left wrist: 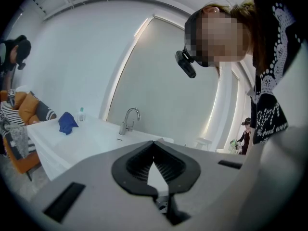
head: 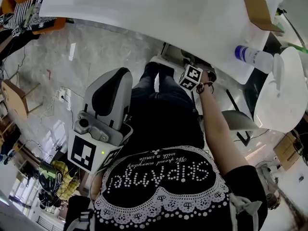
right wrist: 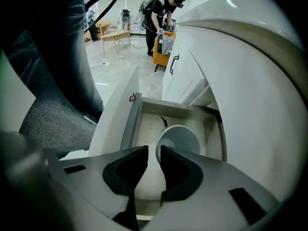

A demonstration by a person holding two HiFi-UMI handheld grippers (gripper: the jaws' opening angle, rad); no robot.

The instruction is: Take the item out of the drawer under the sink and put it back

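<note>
Your right gripper (right wrist: pixel 154 150) points steeply down into the open drawer (right wrist: pixel 147 126). Its jaws stand a narrow gap apart with the near rim of the white bowl (right wrist: pixel 182 138) between them; one jaw is inside the bowl and the other outside, pinching the wall as far as that view shows. The bowl sits inside the drawer, about mid-way along it, with its mouth tipped toward the camera; a thin dark curved thing (right wrist: pixel 163 121) lies on the drawer floor just behind it, too small to tell what it is. The drawer's white front (right wrist: pixel 113 112) is pulled out toward your legs; beyond the drawer is a cabinet door (right wrist: pixel 185 76) with a dark handle (right wrist: pixel 174 64).

In the head view your right hand (head: pixel 206 86) reaches down past your knee, with the marker cube (head: pixel 191 77) facing up.

Your left gripper (left wrist: pixel 154 146) is held up in front of your chest, roughly level; its jaws are pressed together at the tips with nothing between them. Its camera looks across at the white counter (left wrist: pixel 91 143); a faucet (left wrist: pixel 129 121) stands at the back of it, and a blue cloth (left wrist: pixel 67 123) and a small bottle (left wrist: pixel 81 114) lie close together toward its far left end.

Far back in the right gripper view another person (right wrist: pixel 161 8) bends over an orange seat (right wrist: pixel 164 52); a low table (right wrist: pixel 114 35) stands well to the left of them.
</note>
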